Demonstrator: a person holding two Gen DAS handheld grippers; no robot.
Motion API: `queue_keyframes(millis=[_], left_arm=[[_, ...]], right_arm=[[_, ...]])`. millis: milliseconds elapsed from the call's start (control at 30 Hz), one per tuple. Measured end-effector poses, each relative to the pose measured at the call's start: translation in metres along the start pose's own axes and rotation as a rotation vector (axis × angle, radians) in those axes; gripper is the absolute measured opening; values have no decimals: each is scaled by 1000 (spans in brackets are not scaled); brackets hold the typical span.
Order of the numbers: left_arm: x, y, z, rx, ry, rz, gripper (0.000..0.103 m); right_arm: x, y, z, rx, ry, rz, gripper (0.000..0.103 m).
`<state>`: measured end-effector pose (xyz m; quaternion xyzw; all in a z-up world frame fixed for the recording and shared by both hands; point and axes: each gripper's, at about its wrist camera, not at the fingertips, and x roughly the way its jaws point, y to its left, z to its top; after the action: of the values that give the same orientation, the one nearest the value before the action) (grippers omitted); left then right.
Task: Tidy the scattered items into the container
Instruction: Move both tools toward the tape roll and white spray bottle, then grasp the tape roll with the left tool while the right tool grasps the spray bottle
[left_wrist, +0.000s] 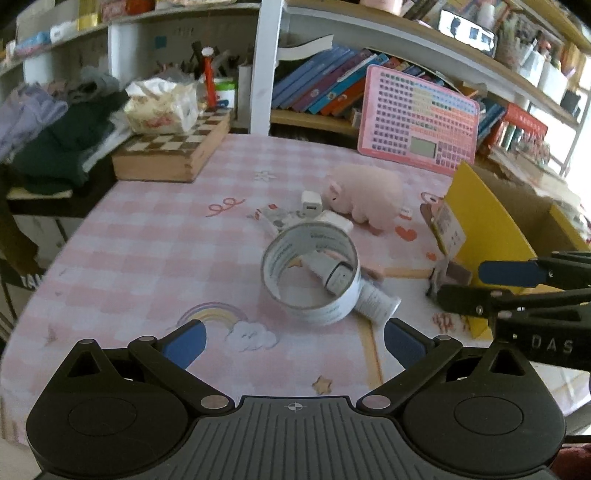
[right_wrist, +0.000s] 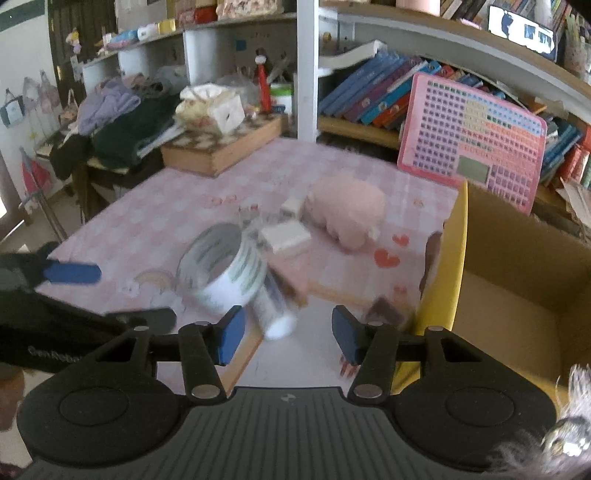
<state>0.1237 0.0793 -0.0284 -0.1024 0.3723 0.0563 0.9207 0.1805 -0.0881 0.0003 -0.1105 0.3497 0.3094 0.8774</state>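
A roll of clear tape (left_wrist: 310, 275) (right_wrist: 221, 266) stands on the pink checked tablecloth (left_wrist: 147, 240), with a white tube (left_wrist: 376, 302) (right_wrist: 273, 306) lying against it. Behind them are a pink plush pig (left_wrist: 365, 199) (right_wrist: 345, 212), a white charger (left_wrist: 311, 205) and a flat white box (left_wrist: 336, 221) (right_wrist: 284, 236). The cardboard box with yellow flaps (left_wrist: 484, 229) (right_wrist: 517, 288) sits at the right. My left gripper (left_wrist: 294, 345) (right_wrist: 122, 295) stands wide open just short of the tape. My right gripper (right_wrist: 288, 339) (left_wrist: 480, 286) is open and empty, beside the box, near the tube's end.
A wooden chessboard box (left_wrist: 173, 151) with a tissue bag on it sits at the back left beside a pile of clothes (left_wrist: 55, 140). A pink keyboard toy (left_wrist: 419, 118) leans on bookshelves behind the table. The table edge runs along the left.
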Motion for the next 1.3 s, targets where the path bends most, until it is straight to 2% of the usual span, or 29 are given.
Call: queue_keyframes(millis=[233,567,967,1033,1100,1200,1300], left_arm=[[31,1,14,-58,-2,-45,103],[72,2,28,-127,61,-64,103],[91,20,31,-209,72,-86,102],[91,23,31,-222,73,-106,98],[89,25,30,-232,71,-127,84],[87,31,31,-241,80,-131,84],[81,35,30,-245,72,-100,84]], right_arm=[[20,-20,17,3,25,-5,47],[29,-30,28,-51,-5,5,48],[40,-27,28,-108,47,63,51],[43,-25,28,-115,57,73,51],[45,-23,28,-121,68,85,51],[52,-18,28,-134,95,104,52],[62,-11,27,-154,131,126,52]])
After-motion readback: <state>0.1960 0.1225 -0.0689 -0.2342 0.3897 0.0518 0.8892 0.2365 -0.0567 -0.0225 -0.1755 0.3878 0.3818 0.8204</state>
